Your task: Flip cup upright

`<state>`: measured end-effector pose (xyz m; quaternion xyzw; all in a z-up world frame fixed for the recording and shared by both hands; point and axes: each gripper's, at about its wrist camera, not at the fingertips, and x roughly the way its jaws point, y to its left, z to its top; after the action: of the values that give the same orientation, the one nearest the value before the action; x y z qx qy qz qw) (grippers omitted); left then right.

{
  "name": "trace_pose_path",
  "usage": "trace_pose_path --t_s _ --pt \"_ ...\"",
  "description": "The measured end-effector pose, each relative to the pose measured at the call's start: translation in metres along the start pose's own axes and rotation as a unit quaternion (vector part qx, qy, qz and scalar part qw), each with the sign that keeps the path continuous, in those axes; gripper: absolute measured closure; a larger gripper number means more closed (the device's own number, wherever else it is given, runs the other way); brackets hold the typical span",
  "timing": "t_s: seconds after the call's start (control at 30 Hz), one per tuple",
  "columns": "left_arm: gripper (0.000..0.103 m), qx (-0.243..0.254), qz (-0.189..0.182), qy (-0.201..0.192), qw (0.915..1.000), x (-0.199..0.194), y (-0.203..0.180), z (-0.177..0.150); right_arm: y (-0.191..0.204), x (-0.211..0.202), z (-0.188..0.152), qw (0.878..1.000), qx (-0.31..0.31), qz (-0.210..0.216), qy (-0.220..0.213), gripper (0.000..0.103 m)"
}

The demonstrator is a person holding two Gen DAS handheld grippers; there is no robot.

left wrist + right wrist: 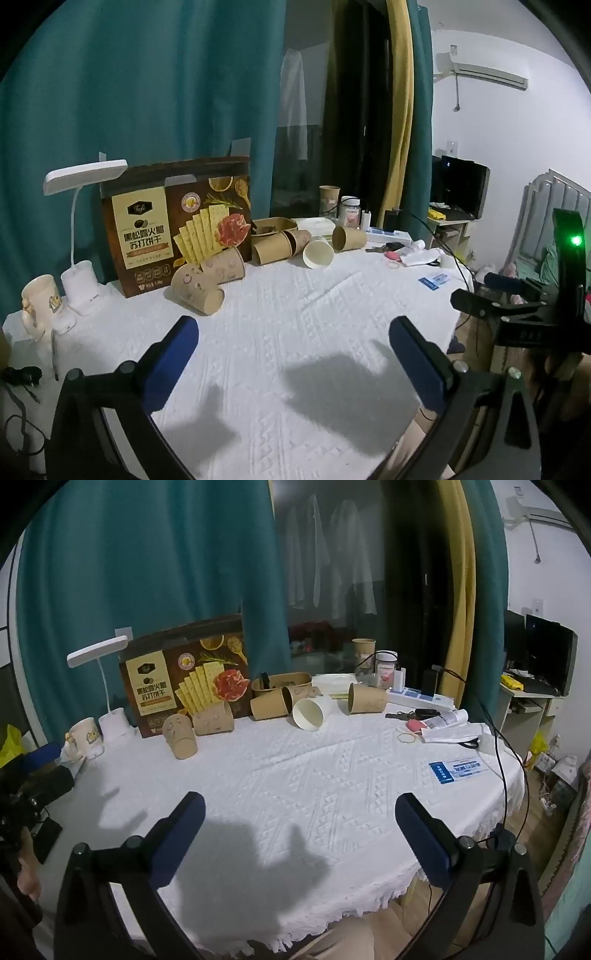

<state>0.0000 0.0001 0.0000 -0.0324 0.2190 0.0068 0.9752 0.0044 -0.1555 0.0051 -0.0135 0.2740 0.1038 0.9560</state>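
Several brown paper cups lie on their sides along the far part of the white tablecloth (295, 325). The nearest one (197, 290) lies left of centre, also in the right wrist view (180, 736). A white-lined cup (317, 253) lies with its mouth toward me, also in the right wrist view (310, 710). Another lies to its right (349, 238) (366, 698). My left gripper (293, 332) is open and empty above the near cloth. My right gripper (300, 808) is open and empty, well short of the cups. The right gripper also shows at the edge of the left wrist view (517, 306).
A cracker box (177, 225) stands behind the left cups, with a white desk lamp (83, 229) and a mug (38, 306) to its left. An upright cup (329, 199), a jar (350, 211), a power strip (419, 696), keys, papers and a blue card (458, 770) sit at the right.
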Motion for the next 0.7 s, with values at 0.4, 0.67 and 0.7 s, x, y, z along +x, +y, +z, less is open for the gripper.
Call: trace_pose_path --t_s 0.4,0.67,0.7 --pt "0.000 0.006 0.000 -0.009 0.9999 -0.001 -0.004 0.007 -0.001 -0.003 0.003 1.000 0.001 0.000 -0.001 0.001" --pt "0.000 0.009 0.003 -0.006 0.9999 -0.001 -0.005 0.009 0.001 -0.003 0.005 1.000 0.000 -0.001 0.000 0.001" --pt "0.000 0.008 0.004 -0.006 0.9999 -0.001 -0.005 0.009 0.001 -0.003 0.006 1.000 0.001 -0.002 0.000 0.001"
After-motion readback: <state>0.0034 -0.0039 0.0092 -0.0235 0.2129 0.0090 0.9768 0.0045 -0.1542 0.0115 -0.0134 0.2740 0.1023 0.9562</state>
